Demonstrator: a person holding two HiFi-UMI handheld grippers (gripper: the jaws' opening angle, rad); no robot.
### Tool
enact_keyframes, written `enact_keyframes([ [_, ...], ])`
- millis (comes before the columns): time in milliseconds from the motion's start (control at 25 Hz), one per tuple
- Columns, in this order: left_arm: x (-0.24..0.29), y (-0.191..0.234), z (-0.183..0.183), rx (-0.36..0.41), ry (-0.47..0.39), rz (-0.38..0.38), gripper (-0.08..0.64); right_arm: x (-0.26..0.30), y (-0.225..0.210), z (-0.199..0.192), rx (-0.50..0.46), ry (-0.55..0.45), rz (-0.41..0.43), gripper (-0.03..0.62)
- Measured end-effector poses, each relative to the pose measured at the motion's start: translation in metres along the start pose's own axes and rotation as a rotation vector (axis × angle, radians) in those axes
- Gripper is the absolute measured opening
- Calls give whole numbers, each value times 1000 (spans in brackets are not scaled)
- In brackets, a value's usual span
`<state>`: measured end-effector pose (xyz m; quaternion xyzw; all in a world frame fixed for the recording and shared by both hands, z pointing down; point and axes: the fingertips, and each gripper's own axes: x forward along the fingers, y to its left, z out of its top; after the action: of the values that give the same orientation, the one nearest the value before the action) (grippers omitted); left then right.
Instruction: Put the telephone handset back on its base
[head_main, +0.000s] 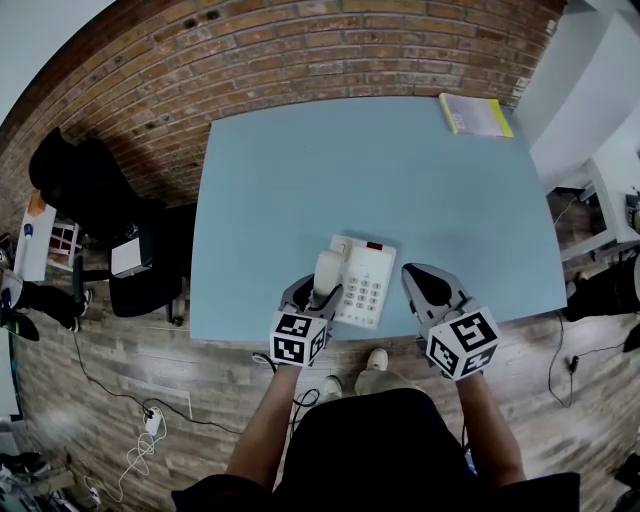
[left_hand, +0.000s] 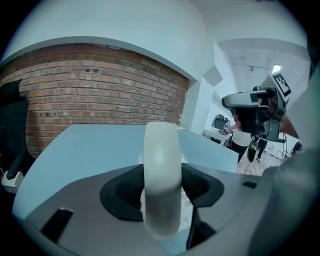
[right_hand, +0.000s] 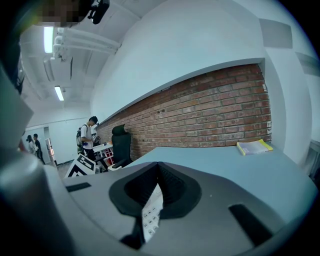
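Left gripper (head_main: 312, 295) pinches the white handset (left_hand: 161, 175) between its jaws, over the telephone base (head_main: 366, 288) just ahead. Probably best to lower it level into the cradle, then release. Right gripper (head_main: 424, 287), jaws together and empty, sits beyond the base.

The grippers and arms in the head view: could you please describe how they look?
Both the left gripper and right gripper are grey with black jaw pads, each carrying a white cube of black square markers. The person wears black, forearms bare.
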<state>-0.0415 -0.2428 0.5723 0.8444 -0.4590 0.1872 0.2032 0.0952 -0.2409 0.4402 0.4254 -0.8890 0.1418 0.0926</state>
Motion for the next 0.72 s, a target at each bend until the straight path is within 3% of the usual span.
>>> enact_keyframes([
  [720,33,6,-8,-32,63,10,233,11,-19,-8,29,23,1,12],
])
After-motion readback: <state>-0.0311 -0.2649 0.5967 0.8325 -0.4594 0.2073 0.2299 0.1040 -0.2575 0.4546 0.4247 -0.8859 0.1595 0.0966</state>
